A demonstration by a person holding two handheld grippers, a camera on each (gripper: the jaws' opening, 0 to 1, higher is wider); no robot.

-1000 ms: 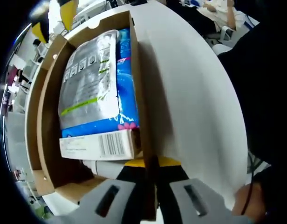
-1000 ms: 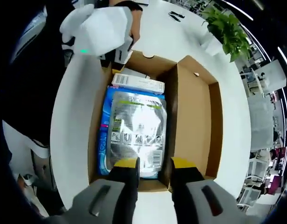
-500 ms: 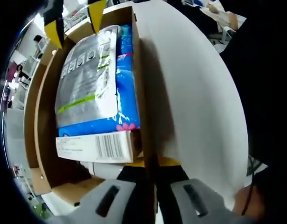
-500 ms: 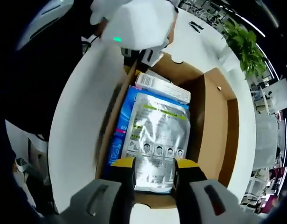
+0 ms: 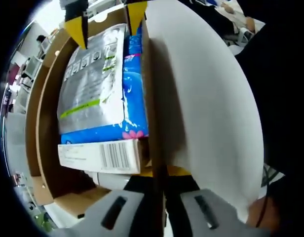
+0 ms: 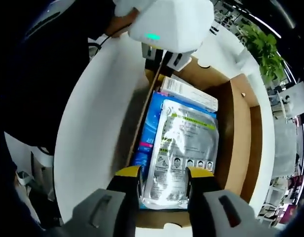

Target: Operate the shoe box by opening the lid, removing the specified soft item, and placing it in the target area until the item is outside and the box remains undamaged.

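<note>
Both views look down, close, into the same open shoe box (image 5: pixel 41 123) (image 6: pixel 243 128) from opposite ends; each faces the other gripper across a shared silver pouch (image 5: pixel 90 84) (image 6: pixel 184 158).

Matt brown cardboard shoe box (image 6: pixel 243 123), glossy silver plastic pouch (image 6: pixel 184 153), smooth white lid (image 5: pixel 206 98)

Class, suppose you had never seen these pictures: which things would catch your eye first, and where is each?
A silver packet lies on a blue pack inside the open cardboard box. The right tool straddles the packet's near end with yellow tips. The left tool grips the box's side wall beside a white barcoded carton.
</note>
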